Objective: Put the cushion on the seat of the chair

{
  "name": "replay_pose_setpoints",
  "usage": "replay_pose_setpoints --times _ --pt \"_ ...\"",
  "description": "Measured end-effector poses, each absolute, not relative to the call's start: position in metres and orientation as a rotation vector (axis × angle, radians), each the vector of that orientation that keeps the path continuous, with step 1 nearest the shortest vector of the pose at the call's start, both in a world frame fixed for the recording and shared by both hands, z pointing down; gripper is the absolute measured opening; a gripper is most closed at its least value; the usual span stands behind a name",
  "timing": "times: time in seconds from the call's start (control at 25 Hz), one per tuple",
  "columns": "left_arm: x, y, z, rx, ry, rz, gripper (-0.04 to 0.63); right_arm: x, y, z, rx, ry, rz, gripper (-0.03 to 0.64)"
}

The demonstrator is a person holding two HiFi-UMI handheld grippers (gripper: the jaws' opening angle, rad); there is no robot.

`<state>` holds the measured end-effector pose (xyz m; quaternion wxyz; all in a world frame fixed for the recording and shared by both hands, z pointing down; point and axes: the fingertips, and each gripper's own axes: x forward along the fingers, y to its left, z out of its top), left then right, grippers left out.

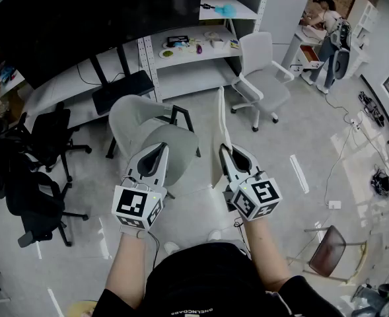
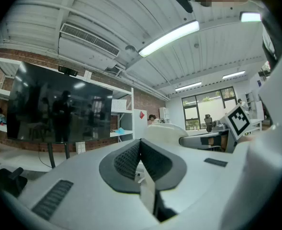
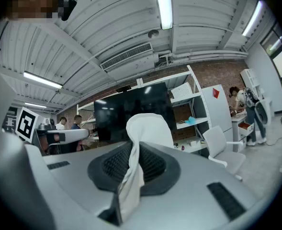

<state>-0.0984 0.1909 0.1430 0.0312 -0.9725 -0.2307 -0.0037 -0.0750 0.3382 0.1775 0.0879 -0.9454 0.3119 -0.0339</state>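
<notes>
Jaws of the right hand-held gripper (image 1: 224, 152) are clamped on an edge of a thin white fabric cushion (image 1: 220, 121). The cushion is held up on edge, just right of the chair and not on its seat. Beside it, the left hand-held gripper (image 1: 156, 149) has its jaws pressed together, its tip over the pale grey seat (image 1: 181, 152) of a white round-backed chair (image 1: 129, 119). Farther off stand a white swivel armchair (image 1: 261, 78), a long white bench (image 1: 187, 48) carrying small items, and a large black screen (image 1: 88, 18).
</notes>
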Motion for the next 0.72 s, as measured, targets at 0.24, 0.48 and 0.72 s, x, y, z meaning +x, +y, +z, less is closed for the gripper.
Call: replay_pose_setpoints --times 0.24,0.48,0.72 --pt "-0.102 0.211 0.151 -3.063 -0.731 -0.038 0.012 -0.076 0.364 0.178 -2.803 0.914 -0.095 0.044" --pt "-0.101 0.23 0.159 -3.064 -0.728 -0.067 0.012 -0.077 0.384 0.184 -2.795 0.931 -0.098 0.044" --pt "-0.092 0.259 0.165 -3.062 -0.707 -0.091 0.012 -0.07 0.406 0.186 -2.814 0.983 -0.096 0.043"
